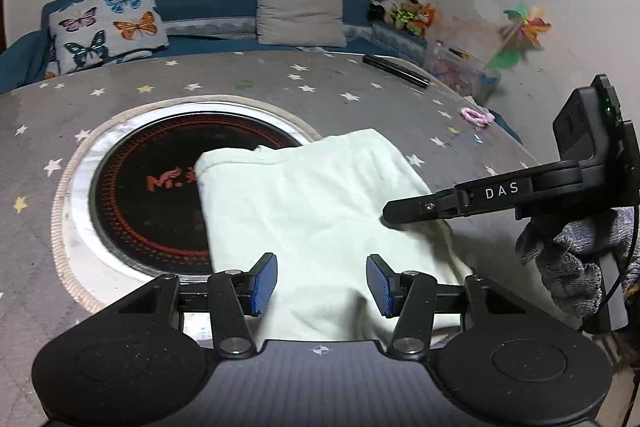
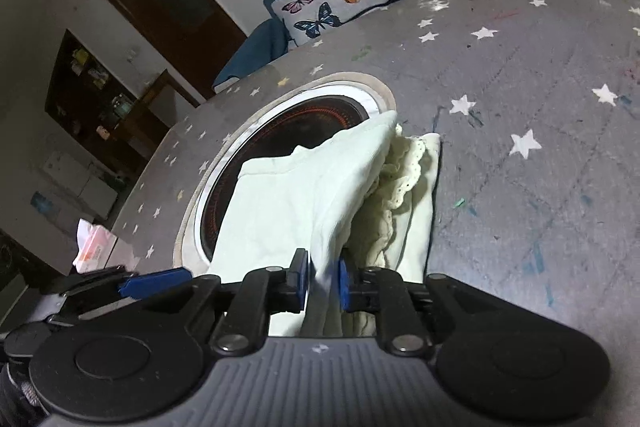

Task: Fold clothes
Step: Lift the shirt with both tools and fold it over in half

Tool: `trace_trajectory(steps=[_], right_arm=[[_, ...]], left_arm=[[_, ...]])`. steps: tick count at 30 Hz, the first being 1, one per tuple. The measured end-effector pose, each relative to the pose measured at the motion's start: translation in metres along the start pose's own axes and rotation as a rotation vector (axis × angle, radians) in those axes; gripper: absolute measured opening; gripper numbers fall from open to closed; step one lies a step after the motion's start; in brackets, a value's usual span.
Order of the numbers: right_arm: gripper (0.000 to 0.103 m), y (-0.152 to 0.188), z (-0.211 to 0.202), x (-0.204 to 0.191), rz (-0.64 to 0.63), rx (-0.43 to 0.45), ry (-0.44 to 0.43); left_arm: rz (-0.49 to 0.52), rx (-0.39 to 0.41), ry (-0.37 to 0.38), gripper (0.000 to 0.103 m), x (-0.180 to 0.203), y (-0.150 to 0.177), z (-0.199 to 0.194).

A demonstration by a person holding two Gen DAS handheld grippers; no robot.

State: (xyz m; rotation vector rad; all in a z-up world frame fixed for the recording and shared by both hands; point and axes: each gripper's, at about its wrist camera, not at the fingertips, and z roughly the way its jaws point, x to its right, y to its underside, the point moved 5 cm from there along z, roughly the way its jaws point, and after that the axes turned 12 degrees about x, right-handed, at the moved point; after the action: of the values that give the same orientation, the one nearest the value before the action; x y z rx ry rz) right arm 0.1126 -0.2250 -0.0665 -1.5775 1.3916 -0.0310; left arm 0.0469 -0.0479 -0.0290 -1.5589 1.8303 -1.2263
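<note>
Your pale green garment [image 1: 320, 203] is lying folded on the grey star-print bench [image 1: 360, 87], with its left part draped over the round black cooktop [image 1: 152, 187] set into the bench's middle. From the right wrist view you can see the garment [image 2: 288, 203] is doubled over, with a lace-trimmed layer [image 2: 400, 183] peeking out along its right side. Your left gripper [image 1: 322, 285] has its jaws standing about halfway apart, blue pads on either side of the near edge of the cloth and not pressing on it. Your right gripper [image 2: 323, 285] is a different story: its jaws are narrow, with a fold of the garment standing up between the blue pads; I can't tell if they're really pinching it. In the left wrist view the right gripper [image 1: 390, 215] comes in from the right side with its tip on the cloth, and your gloved hand [image 1: 576, 259] is behind it. Farther back on the bench there's a black remote [image 1: 396, 71] and a pink hair tie [image 1: 476, 117], well apart from the garment, with a butterfly pillow [image 1: 108, 23] on the blue sofa beyond.
</note>
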Motion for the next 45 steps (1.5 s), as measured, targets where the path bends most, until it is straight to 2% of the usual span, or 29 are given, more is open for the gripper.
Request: trace_trajectory(steps=[2, 4, 8, 10, 13, 15, 16, 17, 21, 24, 27, 28, 29, 30, 31, 33, 36, 39, 43, 44, 45], right_arm=[[0.015, 0.003, -0.004, 0.0, -0.002, -0.007, 0.0], [0.009, 0.006, -0.009, -0.001, -0.002, -0.012, -0.001], [0.009, 0.002, -0.025, -0.003, -0.02, 0.021, -0.009], [0.015, 0.004, -0.025, -0.001, -0.027, 0.022, 0.007], [0.016, 0.009, -0.03, 0.003, -0.018, 0.011, 0.016], [0.023, 0.013, -0.036, 0.003, -0.013, 0.007, 0.015], [0.031, 0.015, -0.044, 0.001, -0.019, 0.011, 0.011], [0.033, 0.017, -0.051, -0.002, -0.023, 0.01, 0.005], [0.033, 0.032, -0.072, -0.011, -0.043, -0.007, -0.007], [0.033, 0.046, -0.075, -0.015, -0.076, -0.034, 0.022], [0.029, 0.053, -0.076, -0.016, -0.085, -0.038, 0.036], [0.019, 0.055, -0.076, -0.017, -0.082, -0.036, 0.036], [0.014, 0.055, -0.076, -0.018, -0.082, -0.033, 0.039], [0.013, 0.055, -0.076, -0.019, -0.085, -0.03, 0.043], [0.01, 0.054, -0.076, -0.019, -0.088, -0.026, 0.047], [0.008, 0.053, -0.078, -0.021, -0.096, -0.018, 0.052], [0.007, 0.051, -0.084, -0.024, -0.119, 0.007, 0.07], [0.006, 0.053, -0.085, -0.018, -0.103, 0.008, 0.09], [0.006, 0.052, -0.086, -0.017, -0.092, 0.02, 0.083], [0.006, 0.05, -0.087, -0.02, -0.096, 0.031, 0.077], [0.006, 0.047, -0.089, -0.022, -0.097, 0.04, 0.071]], left_arm=[[0.015, -0.009, 0.018, 0.051, 0.006, 0.002, 0.003], [0.03, -0.02, 0.036, 0.051, 0.012, 0.005, 0.006], [0.079, -0.045, 0.083, 0.047, 0.025, 0.013, 0.013], [0.104, -0.061, 0.096, 0.046, 0.03, 0.02, 0.015], [0.125, -0.073, 0.106, 0.046, 0.032, 0.026, 0.011], [0.137, -0.061, 0.11, 0.046, 0.03, 0.027, 0.001], [0.148, -0.054, 0.106, 0.047, 0.027, 0.028, -0.004], [0.161, -0.051, 0.099, 0.047, 0.025, 0.029, -0.01], [0.213, -0.053, 0.075, 0.047, 0.015, 0.037, -0.027], [0.259, -0.055, 0.061, 0.047, 0.012, 0.045, -0.036], [0.294, -0.048, 0.056, 0.047, 0.012, 0.052, -0.039], [0.305, -0.046, 0.054, 0.047, 0.012, 0.054, -0.039], [0.318, -0.042, 0.049, 0.043, 0.013, 0.056, -0.039], [0.334, -0.039, 0.041, 0.032, 0.013, 0.058, -0.039], [0.351, -0.035, 0.034, 0.027, 0.014, 0.059, -0.038], [0.385, -0.026, 0.023, 0.009, 0.015, 0.061, -0.038], [0.42, 0.0, -0.002, 0.0, 0.014, 0.061, -0.045], [0.404, 0.003, -0.026, 0.0, 0.007, 0.06, -0.05], [0.401, 0.001, 0.007, 0.003, 0.01, 0.06, -0.053], [0.417, 0.007, 0.021, 0.005, 0.014, 0.06, -0.053], [0.434, 0.013, 0.033, 0.013, 0.019, 0.061, -0.054]])
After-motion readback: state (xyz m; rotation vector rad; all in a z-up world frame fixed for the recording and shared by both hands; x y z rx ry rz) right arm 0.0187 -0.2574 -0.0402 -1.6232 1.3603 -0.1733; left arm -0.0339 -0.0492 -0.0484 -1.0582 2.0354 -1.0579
